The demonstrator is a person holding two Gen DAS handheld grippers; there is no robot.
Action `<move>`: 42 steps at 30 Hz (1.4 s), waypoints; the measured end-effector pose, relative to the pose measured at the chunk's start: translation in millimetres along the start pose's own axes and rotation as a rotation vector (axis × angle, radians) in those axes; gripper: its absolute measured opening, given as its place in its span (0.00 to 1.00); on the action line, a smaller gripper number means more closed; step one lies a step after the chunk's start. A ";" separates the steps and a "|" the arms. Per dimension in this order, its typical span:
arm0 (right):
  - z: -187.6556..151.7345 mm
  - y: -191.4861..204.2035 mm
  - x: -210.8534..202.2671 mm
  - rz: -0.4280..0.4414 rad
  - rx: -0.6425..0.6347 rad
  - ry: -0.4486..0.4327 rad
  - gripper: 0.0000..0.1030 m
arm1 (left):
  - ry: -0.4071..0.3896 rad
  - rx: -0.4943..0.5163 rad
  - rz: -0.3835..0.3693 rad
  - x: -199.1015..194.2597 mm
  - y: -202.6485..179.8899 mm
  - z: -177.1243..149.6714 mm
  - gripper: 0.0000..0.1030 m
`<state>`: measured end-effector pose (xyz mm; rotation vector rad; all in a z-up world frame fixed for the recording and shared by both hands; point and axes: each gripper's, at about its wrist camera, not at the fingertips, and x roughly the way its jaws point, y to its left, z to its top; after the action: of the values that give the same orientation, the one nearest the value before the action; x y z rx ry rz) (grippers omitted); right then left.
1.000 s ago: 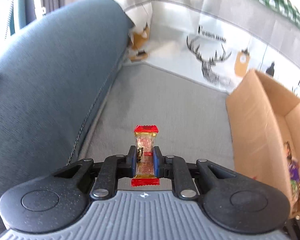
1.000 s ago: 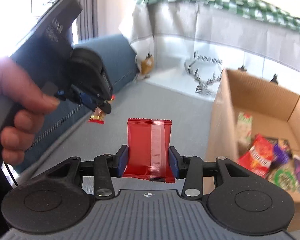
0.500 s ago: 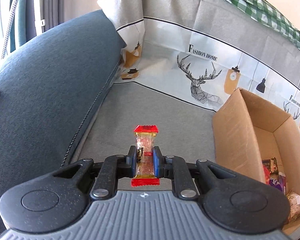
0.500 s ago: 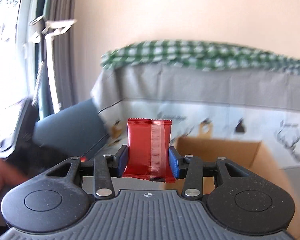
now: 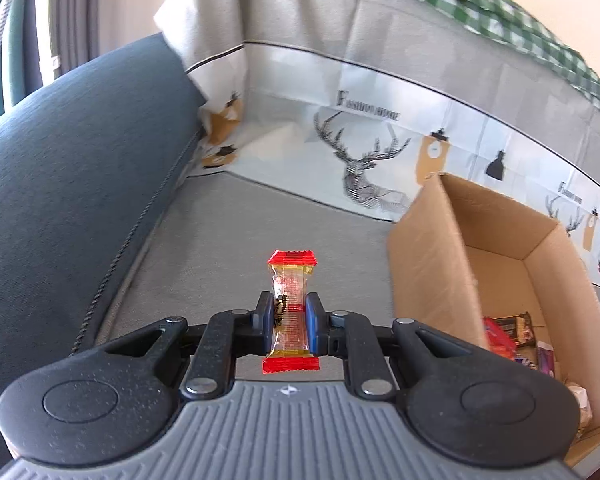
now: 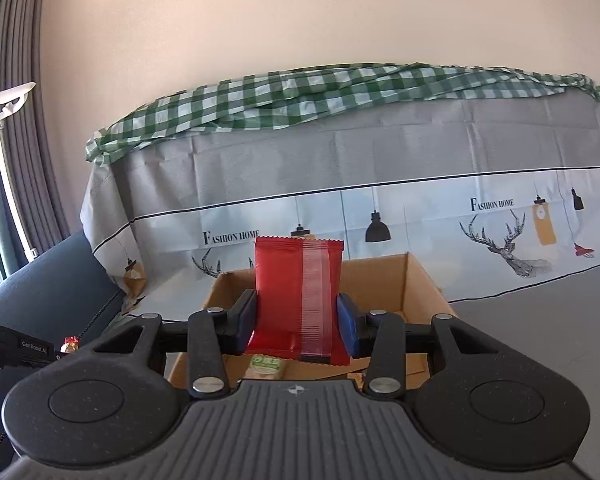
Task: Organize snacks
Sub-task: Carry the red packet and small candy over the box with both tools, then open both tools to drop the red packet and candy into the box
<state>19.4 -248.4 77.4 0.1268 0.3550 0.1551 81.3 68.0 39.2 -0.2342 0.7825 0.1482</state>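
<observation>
Your left gripper [image 5: 289, 322] pinches a small candy [image 5: 291, 312] above the grey sofa seat [image 5: 260, 224], beside the blue armrest [image 5: 72, 184]. Your right gripper [image 6: 298, 318] clamps a red packet [image 6: 296, 300] before the open cardboard box [image 6: 422, 280], under the checked cloth [image 6: 320, 96].

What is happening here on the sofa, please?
A person is sorting snacks with a hand-held gripper in each hand. The left gripper is shut on a small candy with red ends, held over the grey seat beside the cardboard box. The right gripper is shut on a red packet, held above the open box. Several snacks already lie in the box. Neither snack has been dropped in yet.
</observation>
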 end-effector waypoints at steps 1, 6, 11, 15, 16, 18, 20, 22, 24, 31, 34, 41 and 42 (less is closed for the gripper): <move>-1.1 -0.6 -0.3 -0.004 -0.004 0.003 0.43 | -0.010 0.008 -0.008 -0.7 -5.1 0.1 0.17; -3.1 -9.3 -0.8 -0.025 -0.032 0.009 0.43 | -0.066 0.052 -0.067 -4.1 -33.1 -0.2 0.17; -4.4 -17.1 -3.5 -0.052 -0.057 0.009 0.43 | -0.116 0.110 -0.143 -9.6 -66.0 -3.6 0.17; -5.9 -23.1 -5.4 -0.075 -0.073 0.011 0.43 | -0.151 0.164 -0.206 -14.5 -91.5 -8.5 0.17; -6.6 -24.2 -5.7 -0.081 -0.076 0.013 0.43 | -0.161 0.180 -0.222 -15.8 -97.4 -9.5 0.17; -7.5 -26.7 -5.3 -0.091 -0.084 0.016 0.43 | -0.180 0.212 -0.254 -18.8 -108.7 -12.0 0.17; -7.8 -29.2 -4.5 -0.100 -0.092 0.020 0.43 | -0.193 0.236 -0.286 -20.2 -118.8 -14.4 0.17; -8.4 -31.2 -3.6 -0.107 -0.099 0.024 0.43 | -0.196 0.253 -0.318 -21.9 -126.5 -17.8 0.17; -9.2 -32.8 -2.2 -0.112 -0.105 0.030 0.43 | -0.195 0.271 -0.340 -21.9 -133.9 -21.1 0.17; -10.8 -33.1 3.1 -0.129 -0.118 0.044 0.43 | -0.174 0.324 -0.381 -16.2 -156.5 -33.5 0.17; -11.5 -30.8 4.5 -0.131 -0.128 0.047 0.43 | -0.166 0.345 -0.390 -13.4 -164.2 -39.0 0.17; -12.5 -27.6 6.3 -0.138 -0.148 0.055 0.43 | -0.158 0.364 -0.407 -10.5 -175.1 -44.2 0.17; -12.5 -27.7 6.5 -0.141 -0.149 0.056 0.43 | -0.155 0.363 -0.408 -9.8 -175.2 -43.6 0.17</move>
<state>24.5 -273.2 59.4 -0.0494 0.4055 0.0457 83.1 -112.7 43.2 -0.0335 0.5815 -0.3552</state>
